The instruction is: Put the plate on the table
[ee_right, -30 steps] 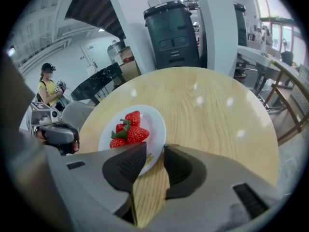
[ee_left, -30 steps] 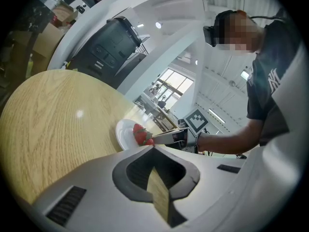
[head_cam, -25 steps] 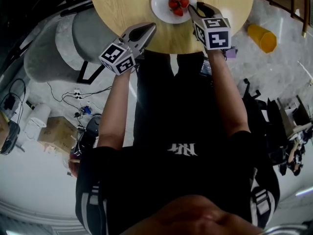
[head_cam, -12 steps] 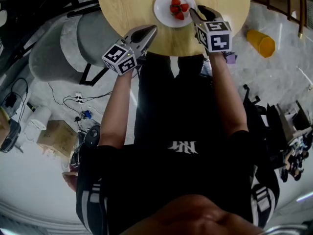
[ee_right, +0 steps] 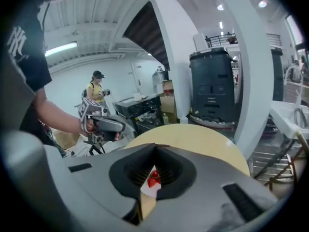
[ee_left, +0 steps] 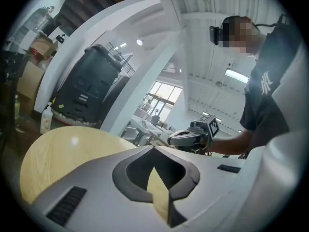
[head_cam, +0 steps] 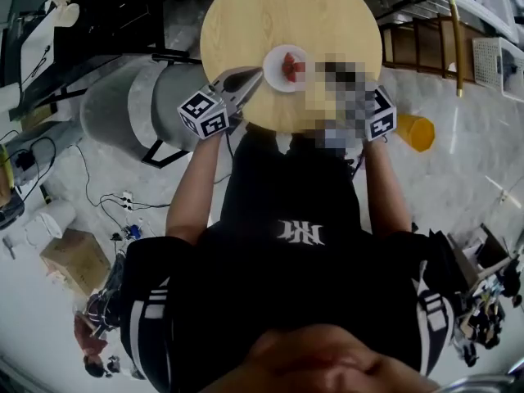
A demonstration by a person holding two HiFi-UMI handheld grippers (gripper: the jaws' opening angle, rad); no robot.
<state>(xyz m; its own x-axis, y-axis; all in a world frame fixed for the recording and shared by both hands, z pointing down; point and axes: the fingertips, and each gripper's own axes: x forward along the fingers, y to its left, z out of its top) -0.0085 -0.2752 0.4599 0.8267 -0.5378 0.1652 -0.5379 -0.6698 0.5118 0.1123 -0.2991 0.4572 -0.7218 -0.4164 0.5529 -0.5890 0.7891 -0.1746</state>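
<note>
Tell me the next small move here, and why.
Probably just draw both grippers back toward the body and stop. The plate with its strawberries sits flat on the round table, near the person's edge. Nothing grips it: the left gripper and the right gripper are both shut and empty. The placing looks done, so no further contact seems needed.

A grey armchair (head_cam: 123,109) stands on pale marble floor (head_cam: 458,178)

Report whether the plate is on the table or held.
On the table: the plate lies flat on it, strawberries on top, no jaws on it.
</note>
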